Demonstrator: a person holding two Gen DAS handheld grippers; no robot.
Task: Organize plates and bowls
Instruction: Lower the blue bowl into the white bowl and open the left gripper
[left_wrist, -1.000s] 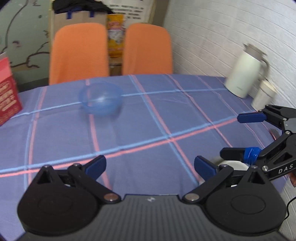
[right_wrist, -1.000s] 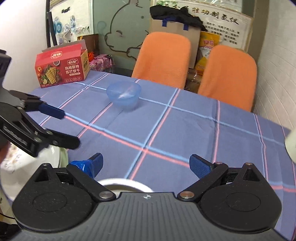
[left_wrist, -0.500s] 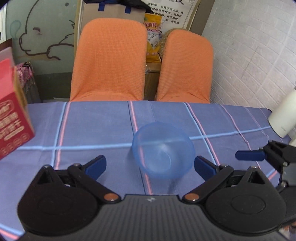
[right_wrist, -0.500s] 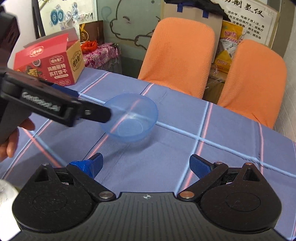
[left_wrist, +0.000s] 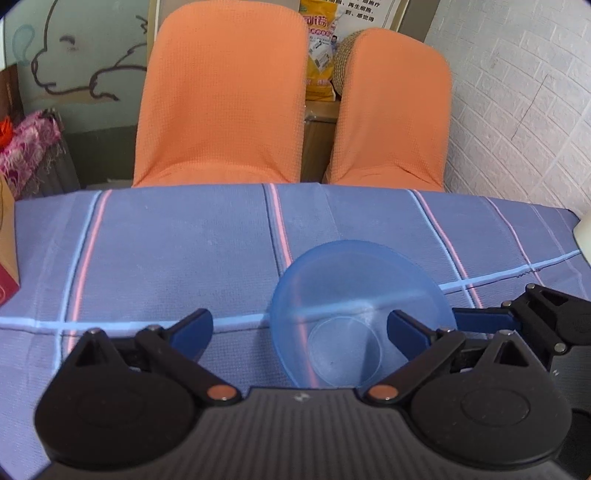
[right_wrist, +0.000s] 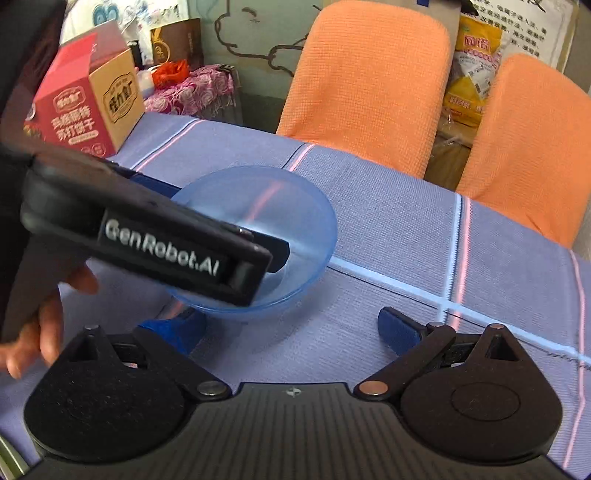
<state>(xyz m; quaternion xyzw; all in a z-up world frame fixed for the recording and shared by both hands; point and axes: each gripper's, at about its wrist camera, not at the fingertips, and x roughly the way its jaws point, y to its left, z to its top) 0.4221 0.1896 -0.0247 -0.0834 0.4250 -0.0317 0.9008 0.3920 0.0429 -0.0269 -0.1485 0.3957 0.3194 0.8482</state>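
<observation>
Starting at the left gripper (left_wrist: 299, 328), the fingers are seen spread wide, released, with nothing between them clamped. The blue bowl (left_wrist: 360, 314) stands upright on the bench (left_wrist: 166, 251), offset toward the right-hand finger (left_wrist: 406, 332) of that gripper: this finger reaches over the rim into the bowl's hollow, while the other finger (left_wrist: 192, 328) lies well outside, over bare cloth. Being round, the bowl has no long axis to be squared to; only its rim matters. It is judged that a grasp of the near wall would need a shift toward the right finger's side before closing.

Moving rightward, the right gripper (right_wrist: 291, 328) is likewise held open and empty. From it, the bowl (right_wrist: 295, 221) lies ahead and off toward its left finger (right_wrist: 177, 328), whose tip is just beside the bowl's near wall; its other finger (right_wrist: 402, 332) is well apart. The left gripper is judged the nearer and the one committed to the bowl.

Compared with half a second ago, the bowl is found much closer to the left fingers, where it had lain ahead of them and centred; the right gripper has also been brought nearer.
</observation>
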